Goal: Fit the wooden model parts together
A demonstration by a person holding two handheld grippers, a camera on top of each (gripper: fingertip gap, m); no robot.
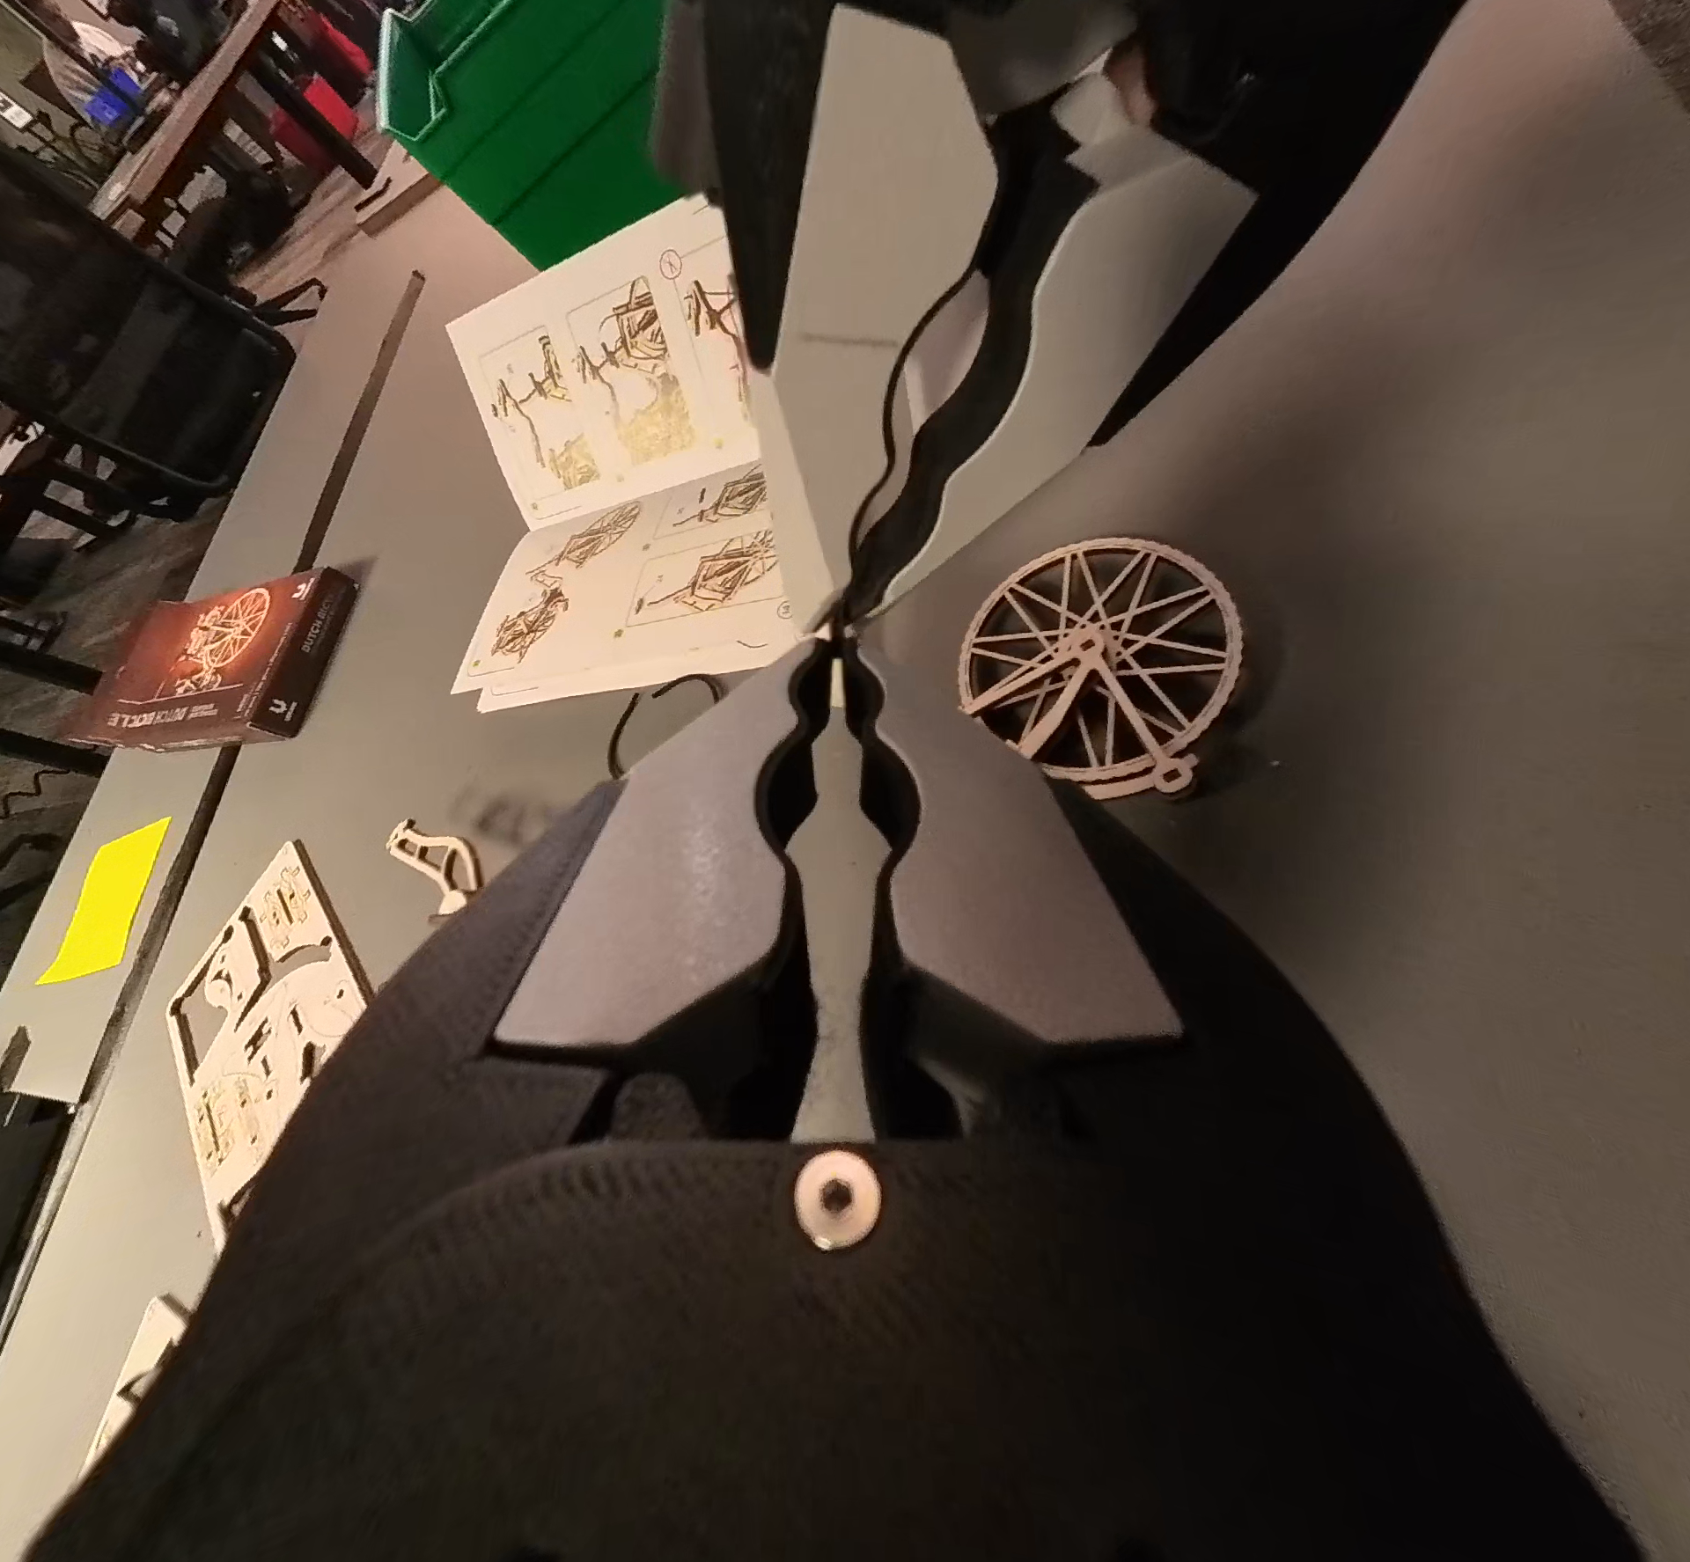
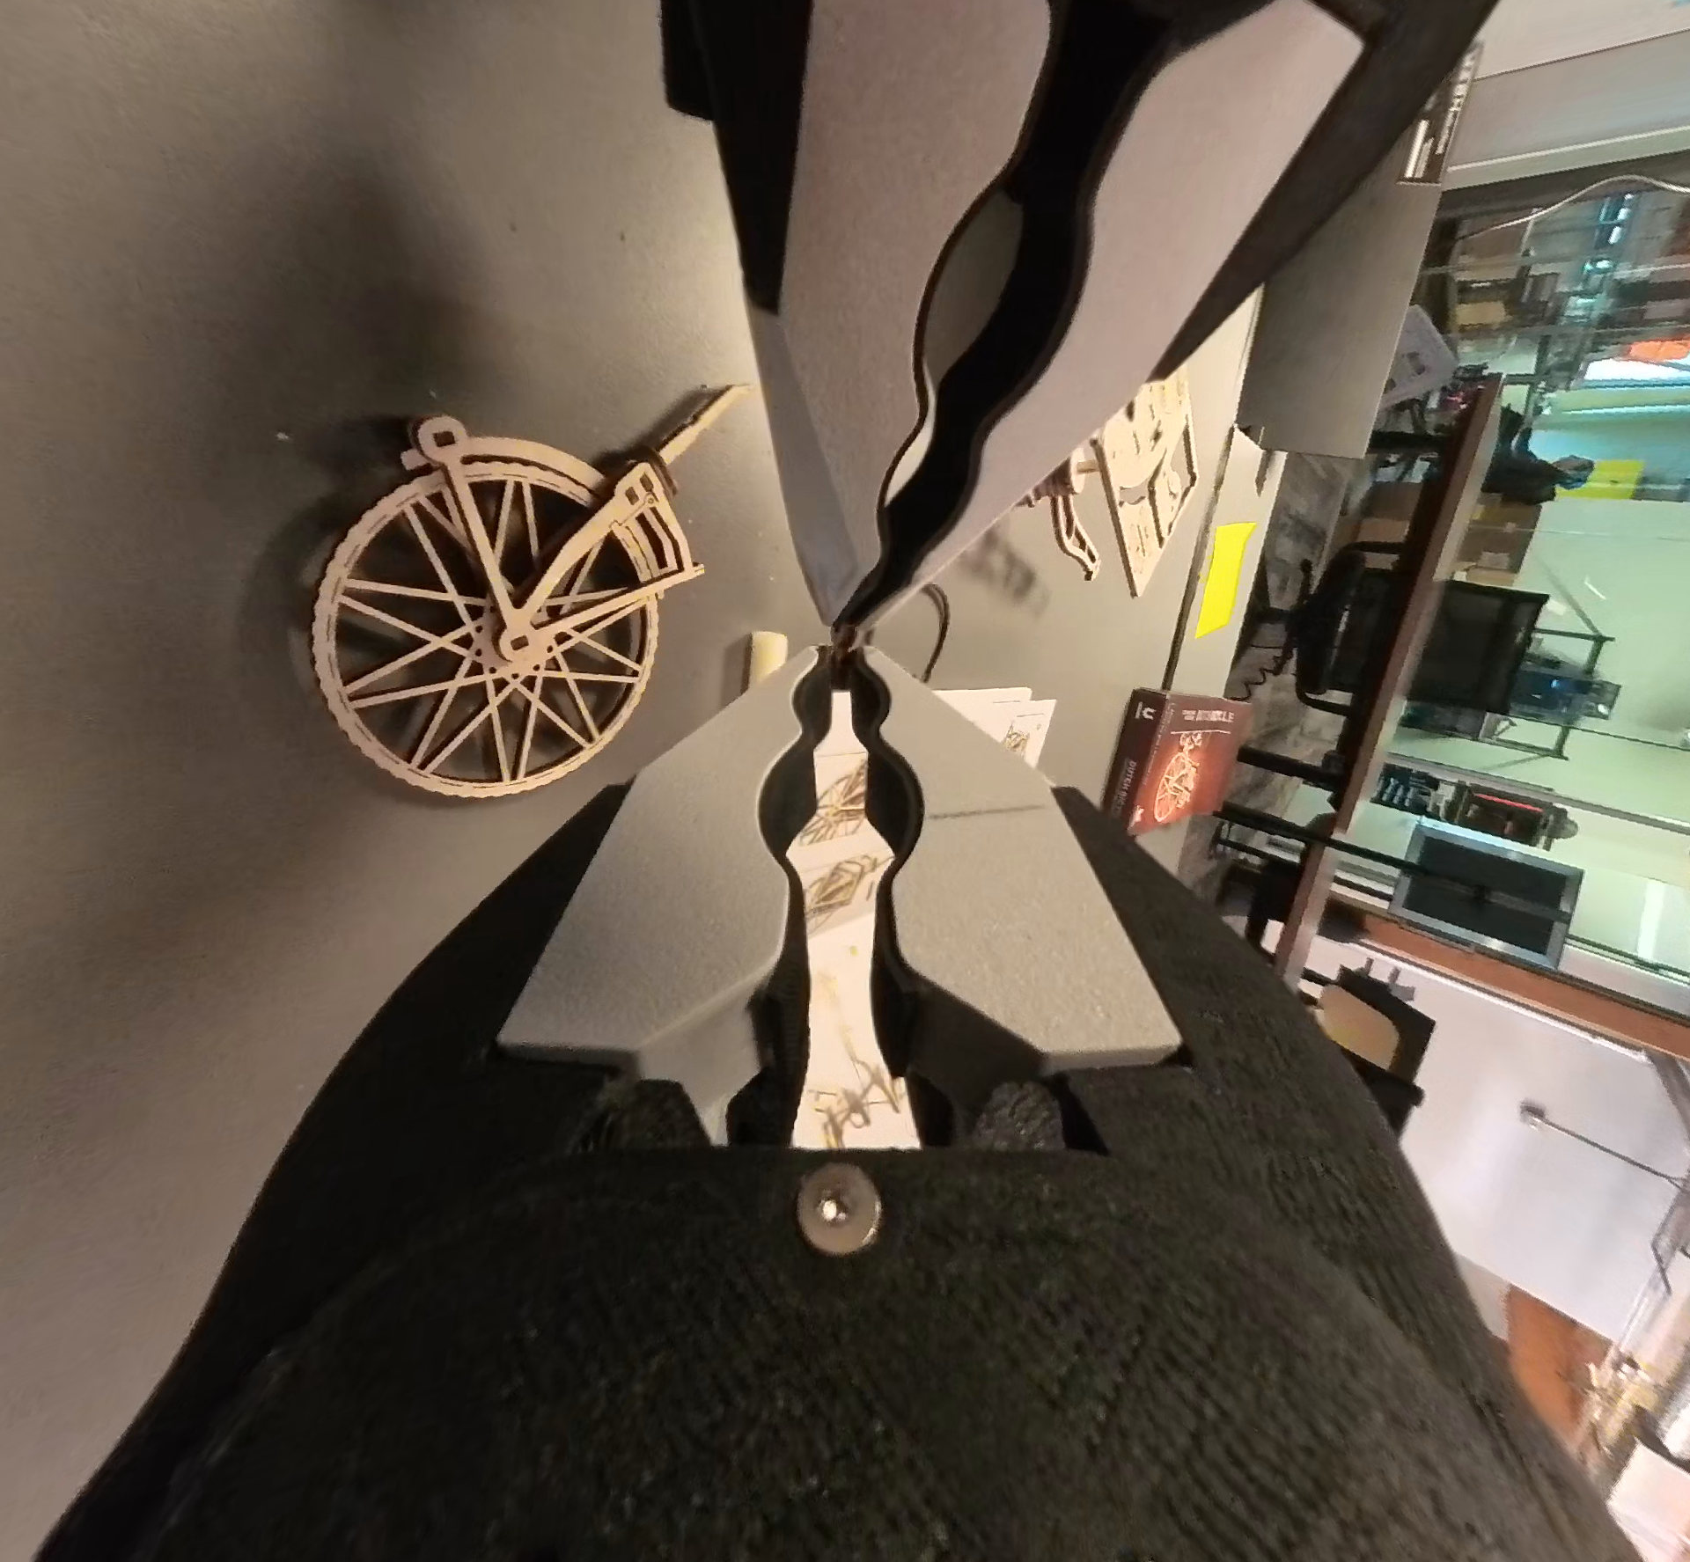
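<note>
My left gripper (image 1: 837,663) and my right gripper (image 2: 837,660) meet tip to tip above the grey table (image 1: 1372,787). Both are shut on a tiny wooden part, a pale sliver (image 1: 837,682) between the left tips and a brown speck (image 2: 839,640) where the tips meet; most of it is hidden. The right gripper (image 1: 846,608) comes in from the top of the left wrist view, and the left gripper (image 2: 846,615) does the same in the right wrist view. A wooden spoked wheel assembly (image 1: 1097,668) with fender and rack lies flat on the table (image 2: 485,622).
An open instruction booklet (image 1: 622,467) lies behind the grippers. Green bins (image 1: 530,55) stand beyond it. A dark kit box (image 1: 219,659), a punched wooden part sheet (image 1: 256,997), a loose wooden piece (image 1: 430,860) and a yellow note (image 1: 110,896) lie near the table edge. Only a small space, under 4 cm, lies between the two pairs of fingers.
</note>
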